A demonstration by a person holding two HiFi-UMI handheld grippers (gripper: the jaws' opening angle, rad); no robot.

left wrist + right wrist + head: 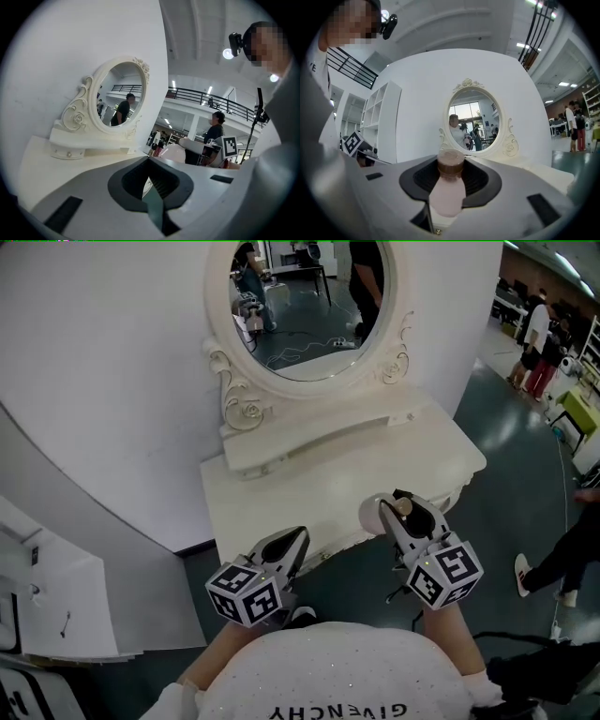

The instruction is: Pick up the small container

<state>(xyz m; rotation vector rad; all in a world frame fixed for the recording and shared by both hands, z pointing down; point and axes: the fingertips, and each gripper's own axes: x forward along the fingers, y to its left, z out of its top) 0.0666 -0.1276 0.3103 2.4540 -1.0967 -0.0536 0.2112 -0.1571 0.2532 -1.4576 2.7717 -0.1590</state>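
Note:
The small container is a pale pink bottle [447, 193] with a brown cap [450, 164]. My right gripper [450, 177] is shut on it, and the cap pokes out past the jaw tips. In the head view the right gripper [401, 506] hangs over the front right corner of the white dressing table [281, 493], and the brown cap [404, 507] shows between its jaws. My left gripper [292, 540] sits at the table's front edge, jaws together and empty. In its own view the left gripper [150, 182] points across the tabletop toward the oval mirror [119, 98].
The oval mirror [305, 306] stands on a raised shelf at the back of the table against a white wall. A white shelf unit [52, 606] is low on the left. Bystanders [539, 338] stand far right, and a person's leg [562, 559] is near the table's right side.

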